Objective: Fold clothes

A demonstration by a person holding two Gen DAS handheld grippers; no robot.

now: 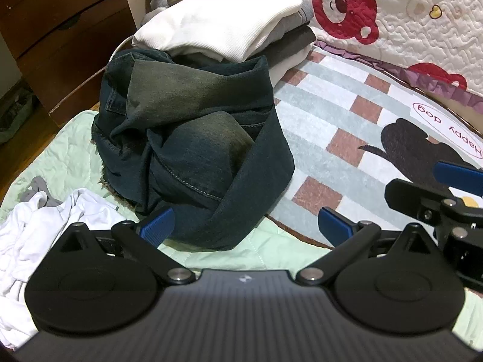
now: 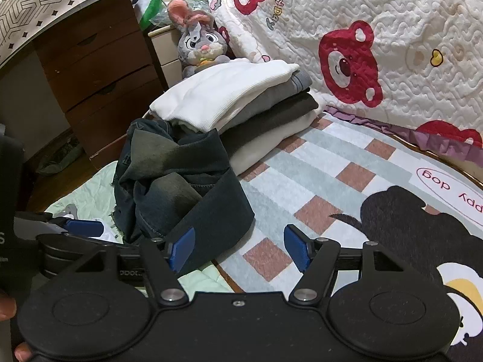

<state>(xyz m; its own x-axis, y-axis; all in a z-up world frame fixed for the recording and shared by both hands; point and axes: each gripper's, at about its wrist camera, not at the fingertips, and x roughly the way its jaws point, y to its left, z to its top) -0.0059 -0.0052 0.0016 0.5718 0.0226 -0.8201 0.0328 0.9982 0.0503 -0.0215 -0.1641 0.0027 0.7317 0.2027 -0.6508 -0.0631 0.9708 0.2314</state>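
A crumpled pair of dark blue jeans (image 1: 193,150) lies in a heap on the bed, partly on a pale green sheet (image 1: 75,150) and partly on a checked mat (image 1: 332,126). The jeans also show in the right wrist view (image 2: 181,187). My left gripper (image 1: 246,227) is open and empty, just in front of the jeans. My right gripper (image 2: 238,249) is open and empty, at the jeans' near right edge; it also shows at the right in the left wrist view (image 1: 446,193). A crumpled white garment (image 1: 45,229) lies at the near left.
A stack of folded clothes (image 2: 241,105) with a white top layer sits behind the jeans. A plush rabbit (image 2: 199,45) and a bear-print quilt (image 2: 377,45) lie at the back. A wooden drawer unit (image 2: 96,69) stands to the left of the bed.
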